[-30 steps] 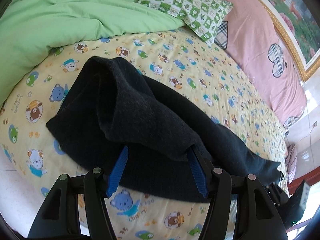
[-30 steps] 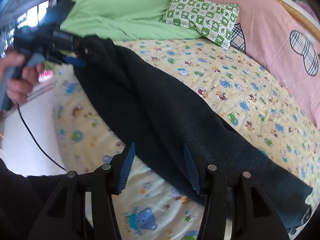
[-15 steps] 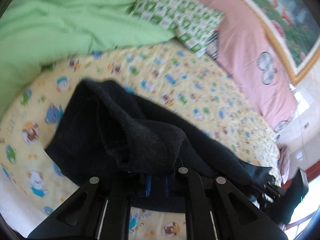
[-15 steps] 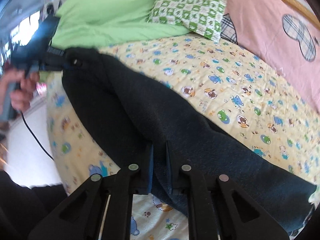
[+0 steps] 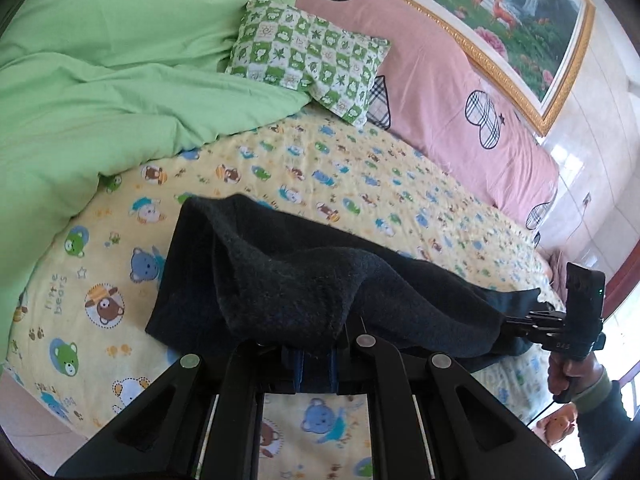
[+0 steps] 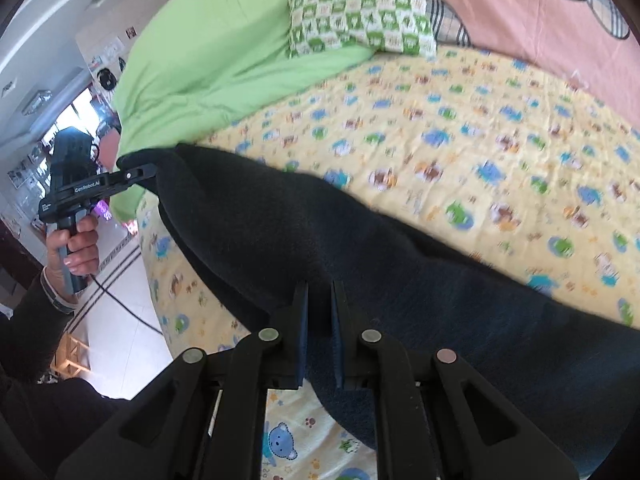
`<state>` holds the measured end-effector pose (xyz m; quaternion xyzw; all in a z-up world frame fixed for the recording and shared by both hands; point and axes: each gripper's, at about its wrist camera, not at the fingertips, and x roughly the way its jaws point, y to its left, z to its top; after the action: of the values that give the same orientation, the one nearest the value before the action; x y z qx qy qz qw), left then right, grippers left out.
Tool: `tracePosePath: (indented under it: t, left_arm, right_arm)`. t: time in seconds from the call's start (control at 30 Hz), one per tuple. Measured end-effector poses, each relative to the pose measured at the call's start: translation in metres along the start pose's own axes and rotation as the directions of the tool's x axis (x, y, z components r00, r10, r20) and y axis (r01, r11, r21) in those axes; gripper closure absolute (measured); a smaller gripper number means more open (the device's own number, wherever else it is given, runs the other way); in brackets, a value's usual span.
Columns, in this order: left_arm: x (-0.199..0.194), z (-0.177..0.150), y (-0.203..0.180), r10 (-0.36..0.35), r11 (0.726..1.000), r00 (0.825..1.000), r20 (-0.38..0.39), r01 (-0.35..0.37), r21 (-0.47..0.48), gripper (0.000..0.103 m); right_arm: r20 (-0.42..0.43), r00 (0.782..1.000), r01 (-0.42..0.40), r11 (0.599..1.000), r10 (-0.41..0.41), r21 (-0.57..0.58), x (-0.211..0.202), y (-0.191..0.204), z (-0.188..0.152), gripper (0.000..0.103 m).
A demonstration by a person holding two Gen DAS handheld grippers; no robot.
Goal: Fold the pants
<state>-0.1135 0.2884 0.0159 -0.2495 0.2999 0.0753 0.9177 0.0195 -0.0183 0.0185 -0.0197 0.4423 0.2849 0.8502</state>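
Dark navy pants (image 5: 304, 280) lie stretched along the near edge of the bed. My left gripper (image 5: 316, 354) is shut on a bunched fold at one end of them, its blue pads nearly hidden by cloth. In the right wrist view the same pants (image 6: 400, 264) run across the frame, and my right gripper (image 6: 319, 312) is shut on their near edge, lifting it a little off the sheet. Each view shows the other gripper, the left gripper (image 6: 132, 176) at the far left and the right gripper (image 5: 516, 322) at the far right, each clamped on the cloth.
The yellow bear-print sheet (image 5: 360, 176) covers the bed. A green duvet (image 5: 100, 80) is heaped at the back left, with a green checked pillow (image 5: 308, 60) and a pink headboard cover (image 5: 460, 92) behind. White floor (image 6: 116, 304) lies beyond the bed edge, where a hand (image 6: 76, 248) holds the left gripper's handle.
Both grippers went from open around the pants to shut on them. Both have since rolled and drawn the cloth up and along, so the pants hang tauter between them.
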Motion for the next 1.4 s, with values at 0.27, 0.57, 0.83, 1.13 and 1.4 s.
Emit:
tracePosePath:
  t: [0.27, 0.57, 0.83, 1.13, 1.4]
  left_arm:
    - [-0.001, -0.018, 0.025, 0.073, 0.996, 0.997, -0.003, -0.073, -0.06, 0.055]
    - [-0.037, -0.026, 0.039, 0.108, 0.976, 0.994, 0.029, -0.1, -0.192, 0.033]
    - [-0.036, -0.024, 0.042, 0.089, 0.951, 0.996, -0.018, -0.09, -0.295, 0.026]
    - [-0.022, -0.025, 0.038, 0.074, 0.942, 0.995, -0.06, -0.089, -0.324, 0.026]
    - [-0.008, -0.021, 0.04, 0.113, 0.942, 0.989, -0.092, -0.136, -0.307, 0.026]
  right_arm:
    - [-0.067, 0.998, 0.007, 1.0, -0.006, 0.019, 0.02, 0.005, -0.01, 0.081]
    - [-0.009, 1.0, -0.017, 1.0, 0.017, -0.011, 0.006, 0.02, 0.005, 0.068]
    - [0.02, 1.0, -0.017, 1.0, 0.017, 0.013, 0.01, 0.017, 0.029, 0.068]
    - [0.027, 0.999, -0.041, 0.994, 0.039, 0.099, 0.029, 0.0, 0.064, 0.068]
    - [-0.035, 0.99, -0.129, 0.98, 0.136, 0.154, 0.077, -0.006, 0.1, 0.068]
